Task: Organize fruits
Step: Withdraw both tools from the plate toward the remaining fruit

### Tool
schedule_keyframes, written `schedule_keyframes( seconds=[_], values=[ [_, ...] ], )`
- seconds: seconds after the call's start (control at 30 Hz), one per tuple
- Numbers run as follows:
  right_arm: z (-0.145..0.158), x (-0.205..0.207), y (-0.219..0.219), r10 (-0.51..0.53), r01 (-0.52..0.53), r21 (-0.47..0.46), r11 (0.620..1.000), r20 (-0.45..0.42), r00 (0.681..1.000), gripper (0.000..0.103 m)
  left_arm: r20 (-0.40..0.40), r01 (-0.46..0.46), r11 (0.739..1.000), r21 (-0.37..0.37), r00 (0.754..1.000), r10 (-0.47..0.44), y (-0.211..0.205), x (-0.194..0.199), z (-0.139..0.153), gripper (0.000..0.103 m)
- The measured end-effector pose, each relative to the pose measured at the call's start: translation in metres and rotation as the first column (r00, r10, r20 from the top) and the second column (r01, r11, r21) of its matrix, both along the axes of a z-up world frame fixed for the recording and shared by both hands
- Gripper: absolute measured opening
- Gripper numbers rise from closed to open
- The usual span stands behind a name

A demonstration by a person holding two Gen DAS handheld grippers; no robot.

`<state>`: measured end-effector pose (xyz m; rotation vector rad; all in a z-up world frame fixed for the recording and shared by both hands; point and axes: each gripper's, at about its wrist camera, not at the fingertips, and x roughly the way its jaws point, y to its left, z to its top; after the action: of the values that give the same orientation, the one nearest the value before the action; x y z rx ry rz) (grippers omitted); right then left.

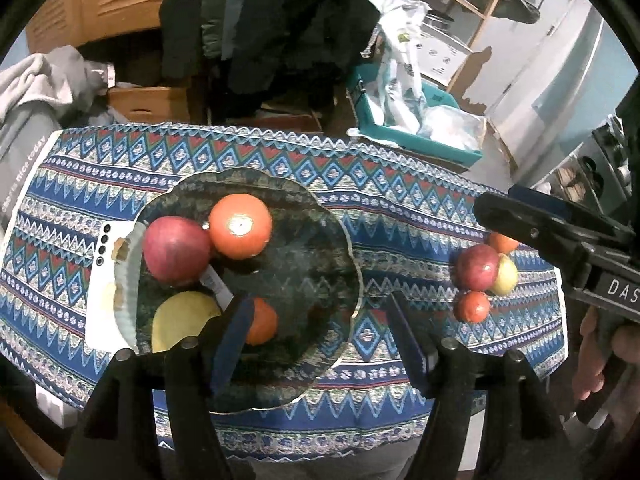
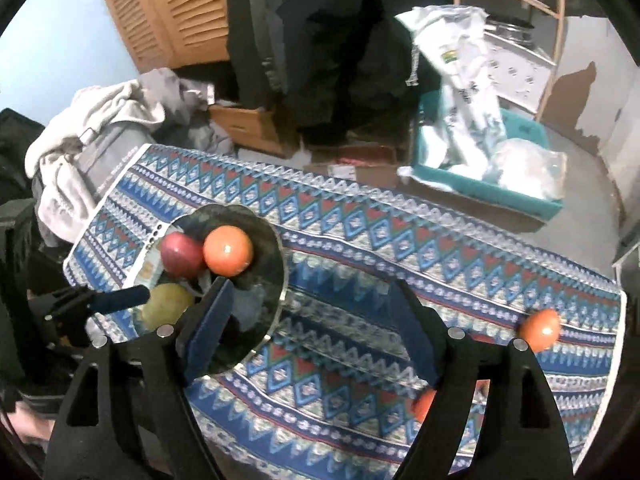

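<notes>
Step in hand, as judged: fetching the next loose fruit for the plate [image 1: 344,216].

Left gripper [image 1: 320,332] above the plate's near rim, jaws wide apart, nothing held. Right gripper [image 2: 312,328] over bare patterned tablecloth [image 2: 400,248] between plate and loose fruit, jaws likewise spread and empty.

Count on plate, left wrist view: four pieces. One red apple [image 1: 176,250] touching one large orange [image 1: 240,226]; one yellow fruit [image 1: 180,320] at near left; one small orange fruit [image 1: 262,320] partly hidden behind a left finger.

Count loose on tabletop, right side: four pieces in a tight cluster. One red apple [image 1: 478,268], one yellow-green fruit [image 1: 506,276] touching it, one small orange-red fruit [image 1: 472,307] just in front, one orange fruit [image 1: 502,242] behind, partly covered by the right gripper's finger.

Recommended: take an outer piece of the cluster first, the small orange-red one, to avoid nudging neighbours into rolling. Straddle it squarely, close gently. Set down on the plate's bare right half, well away from the rim.
</notes>
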<state>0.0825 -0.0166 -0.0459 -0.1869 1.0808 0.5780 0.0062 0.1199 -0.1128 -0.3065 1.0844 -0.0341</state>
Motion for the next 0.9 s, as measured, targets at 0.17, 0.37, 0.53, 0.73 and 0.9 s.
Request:
schedule_keyframes(
  seconds=[0.17,0.37,0.53,0.73,0.9],
  values=[
    [0.007,-0.006,-0.02,-0.015,0.016,-0.027,0.999,0.036,0.999,0.084,0.016,0.03,1.0,0.008,0.999,-0.03,-0.016,0.001,0.009,0.072],
    [0.016,-0.013,-0.047,-0.017,0.023,-0.073,0.997,0.089,0.996,0.085,0.03,0.07,0.997,0.024,0.997,-0.071,-0.039,0.003,0.018,0.076],
    [0.02,-0.017,-0.067,-0.03,0.04,-0.092,0.995,0.109,0.994,0.085,0.029,0.11,0.993,0.034,0.993,-0.111,-0.062,0.005,0.024,0.076],
    [0.021,-0.02,-0.094,-0.055,0.067,-0.101,0.993,0.115,0.992,0.085,0.033,0.16,0.985,0.059,0.986,-0.162,-0.087,0.004,0.028,0.077],
    [0.022,-0.021,-0.118,-0.081,0.097,-0.125,0.987,0.127,0.989,0.085,0.027,0.199,0.977,0.08,0.979,-0.202,-0.108,0.006,0.028,0.078]
  ],
)
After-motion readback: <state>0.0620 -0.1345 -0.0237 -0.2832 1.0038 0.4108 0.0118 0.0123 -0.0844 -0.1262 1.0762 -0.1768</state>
